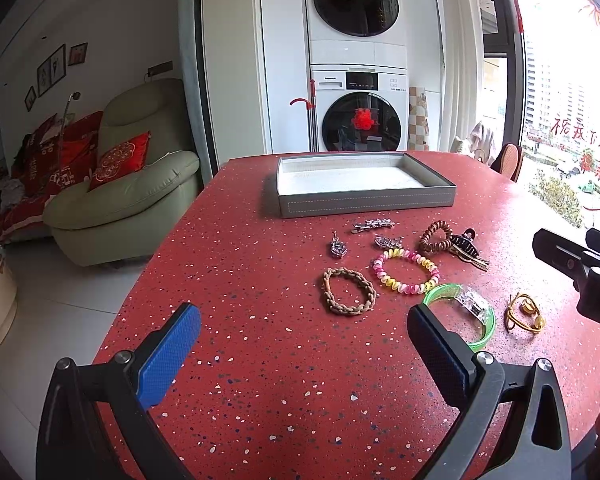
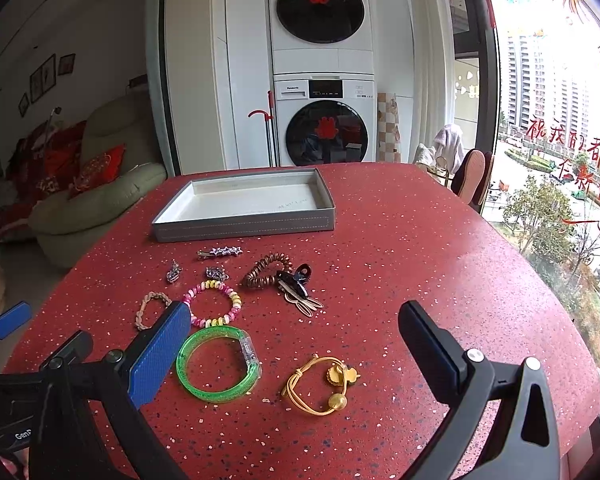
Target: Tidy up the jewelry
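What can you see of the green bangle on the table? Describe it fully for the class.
The green bangle is a translucent, glittery ring that looks like plastic, with a clear block section set into one side. It lies flat on the red speckled table, nearest the grippers, apart from the pink-and-yellow spiral band behind it and the yellow hair tie beside it. No gripper touches it.

The left gripper (image 1: 304, 332) hangs over the red table (image 1: 260, 380), jaws wide apart and holding nothing. Ahead lies a braided bracelet (image 1: 348, 291), a pink-yellow coil tie (image 1: 406, 272), a green bangle (image 1: 462, 314) and a yellow tie (image 1: 525, 313). Farther back are a brown coil (image 1: 436, 237) touching a claw clip (image 1: 466, 246), a star clip (image 1: 374, 225) and the grey tray (image 1: 364, 202). The right gripper (image 1: 580, 264) shows at the right edge.
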Available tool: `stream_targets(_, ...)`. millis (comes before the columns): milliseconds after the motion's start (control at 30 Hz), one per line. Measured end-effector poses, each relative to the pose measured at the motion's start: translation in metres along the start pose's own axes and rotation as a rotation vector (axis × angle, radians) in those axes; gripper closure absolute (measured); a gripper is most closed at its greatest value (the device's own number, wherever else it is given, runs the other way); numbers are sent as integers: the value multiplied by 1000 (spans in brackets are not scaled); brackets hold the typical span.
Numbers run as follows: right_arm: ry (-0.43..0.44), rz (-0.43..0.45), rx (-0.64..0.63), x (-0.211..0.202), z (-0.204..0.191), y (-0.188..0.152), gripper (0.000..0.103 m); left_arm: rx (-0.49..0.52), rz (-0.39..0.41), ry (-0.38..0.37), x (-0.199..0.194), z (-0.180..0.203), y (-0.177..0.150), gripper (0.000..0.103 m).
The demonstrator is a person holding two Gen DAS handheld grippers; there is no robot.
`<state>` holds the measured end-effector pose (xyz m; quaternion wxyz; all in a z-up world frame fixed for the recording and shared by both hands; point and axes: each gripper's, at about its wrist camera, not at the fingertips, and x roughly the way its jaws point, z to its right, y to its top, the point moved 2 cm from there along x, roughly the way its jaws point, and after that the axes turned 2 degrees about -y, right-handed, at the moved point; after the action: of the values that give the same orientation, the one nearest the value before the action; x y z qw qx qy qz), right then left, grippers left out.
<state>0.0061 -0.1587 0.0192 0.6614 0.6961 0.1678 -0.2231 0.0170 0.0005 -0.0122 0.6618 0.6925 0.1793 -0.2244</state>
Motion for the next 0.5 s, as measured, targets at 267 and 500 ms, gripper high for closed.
stream_targets(267, 1, -1, 3, 1, 1, -2, 0, -2, -2, 3, -2, -1, 0, 0)
stream_targets(500, 0, -7, 7, 2, 2, -3, 0, -6, -10, 7, -1, -2, -1, 0)
